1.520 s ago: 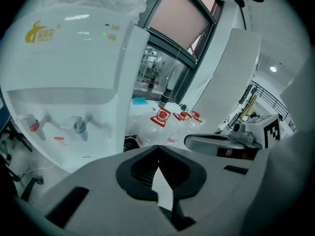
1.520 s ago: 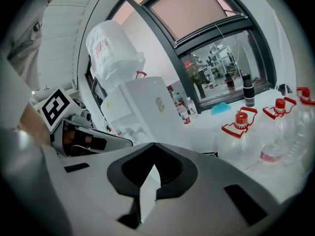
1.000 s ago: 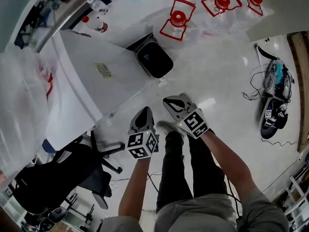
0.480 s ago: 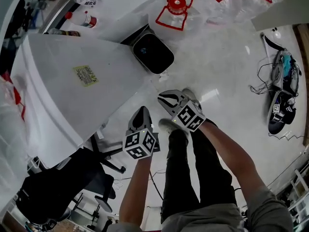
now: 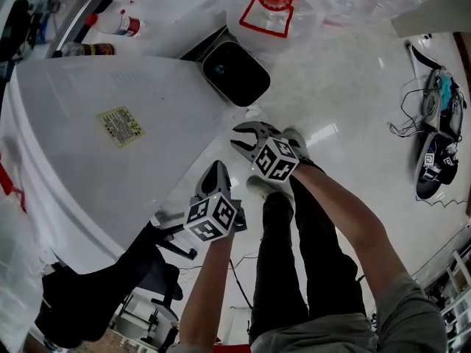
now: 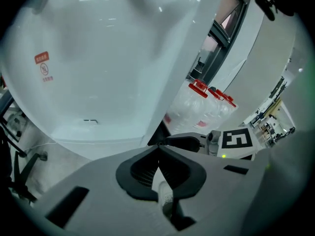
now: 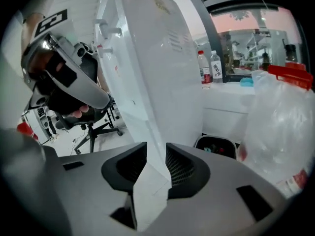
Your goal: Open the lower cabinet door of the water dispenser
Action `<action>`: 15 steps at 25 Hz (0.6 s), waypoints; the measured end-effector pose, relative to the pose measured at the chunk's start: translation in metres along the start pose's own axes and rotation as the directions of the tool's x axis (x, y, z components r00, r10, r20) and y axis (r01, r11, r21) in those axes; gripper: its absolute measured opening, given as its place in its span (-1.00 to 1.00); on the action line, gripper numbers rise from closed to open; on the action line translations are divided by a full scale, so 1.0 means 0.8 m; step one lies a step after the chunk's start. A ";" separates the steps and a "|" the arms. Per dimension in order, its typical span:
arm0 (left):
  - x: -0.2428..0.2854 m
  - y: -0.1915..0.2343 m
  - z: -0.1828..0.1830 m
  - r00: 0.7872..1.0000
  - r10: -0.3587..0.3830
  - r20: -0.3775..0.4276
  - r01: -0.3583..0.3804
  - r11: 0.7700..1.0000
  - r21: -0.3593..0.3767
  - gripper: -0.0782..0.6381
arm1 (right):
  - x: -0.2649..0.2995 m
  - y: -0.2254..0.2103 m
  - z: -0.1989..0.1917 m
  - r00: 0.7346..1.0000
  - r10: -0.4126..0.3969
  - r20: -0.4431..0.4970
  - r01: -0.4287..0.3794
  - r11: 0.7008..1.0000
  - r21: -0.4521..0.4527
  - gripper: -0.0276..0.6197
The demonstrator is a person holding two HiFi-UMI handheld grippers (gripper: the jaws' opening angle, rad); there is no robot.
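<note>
In the head view we look steeply down on the water dispenser (image 5: 110, 123), a tall white body at our left with a dark bin (image 5: 235, 72) just beside its far corner. The left gripper (image 5: 218, 169) and right gripper (image 5: 246, 134) hang low near the dispenser's near corner, and we cannot make out the lower cabinet door from up here. In the left gripper view the left gripper (image 6: 158, 157) is clenched with nothing in it, facing the dispenser's smooth white face (image 6: 98, 58). In the right gripper view the right gripper (image 7: 156, 149) is opening. The dispenser's white corner edge (image 7: 150, 195) shows in the gap between its jaws, and the pads are not pressing on it. We judge the risk to be a bite on the fixed corner instead of the door's edge, or pads sliding off the glossy panel. A wide swing could also knock the bin (image 7: 216, 146).
</note>
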State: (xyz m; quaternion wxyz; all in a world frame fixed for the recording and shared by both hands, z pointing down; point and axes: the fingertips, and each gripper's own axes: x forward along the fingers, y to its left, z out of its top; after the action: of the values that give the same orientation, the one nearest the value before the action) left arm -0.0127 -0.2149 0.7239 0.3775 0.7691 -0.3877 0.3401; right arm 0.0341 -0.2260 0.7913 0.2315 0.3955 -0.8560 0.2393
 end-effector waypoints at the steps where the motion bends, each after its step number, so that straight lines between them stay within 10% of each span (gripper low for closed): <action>1: 0.001 0.002 0.000 1.000 0.002 -0.002 -0.002 1.000 -0.007 -0.75 | 0.008 -0.002 0.000 1.000 0.000 -0.011 0.000 1.000 -0.019 -0.59; 15: -0.002 0.025 -0.007 1.000 0.008 -0.026 -0.009 1.000 -0.028 -0.75 | 0.078 -0.020 -0.002 0.995 0.006 -0.100 -0.025 0.983 -0.180 -0.47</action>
State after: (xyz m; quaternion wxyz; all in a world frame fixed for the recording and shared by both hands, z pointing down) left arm -0.0320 -0.2181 0.7321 0.3917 0.7577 -0.3907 0.3460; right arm 0.0109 -0.2698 0.8325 0.3070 0.3538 -0.8646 0.1817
